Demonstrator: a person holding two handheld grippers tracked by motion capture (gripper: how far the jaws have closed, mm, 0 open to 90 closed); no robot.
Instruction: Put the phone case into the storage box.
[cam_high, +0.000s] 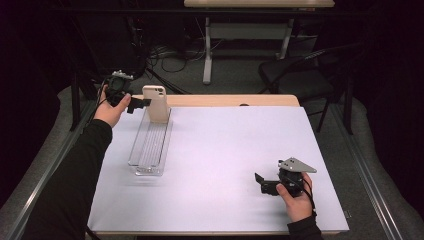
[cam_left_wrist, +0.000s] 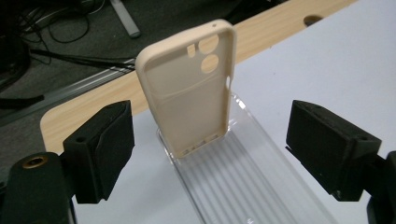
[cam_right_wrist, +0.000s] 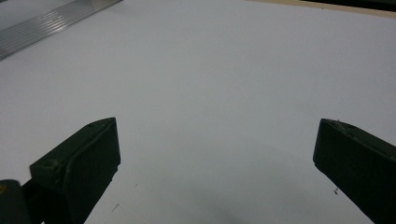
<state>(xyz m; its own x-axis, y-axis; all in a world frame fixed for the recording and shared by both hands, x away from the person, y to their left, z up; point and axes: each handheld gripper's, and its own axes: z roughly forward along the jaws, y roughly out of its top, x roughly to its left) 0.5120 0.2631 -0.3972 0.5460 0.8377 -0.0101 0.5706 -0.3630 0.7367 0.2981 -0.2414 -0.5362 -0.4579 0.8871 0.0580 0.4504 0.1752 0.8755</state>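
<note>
Where the clear tray (cam_high: 150, 145) lies at centre left of the high view, a beige case (cam_high: 156, 103) stands upright at its far end. Left claw (cam_high: 141, 103): upper left, released, jaws wide apart just beside the case, not gripping. Right claw (cam_high: 261, 183): lower right, released, low over the white surface (cam_high: 230, 150), well apart from the tray.
</note>
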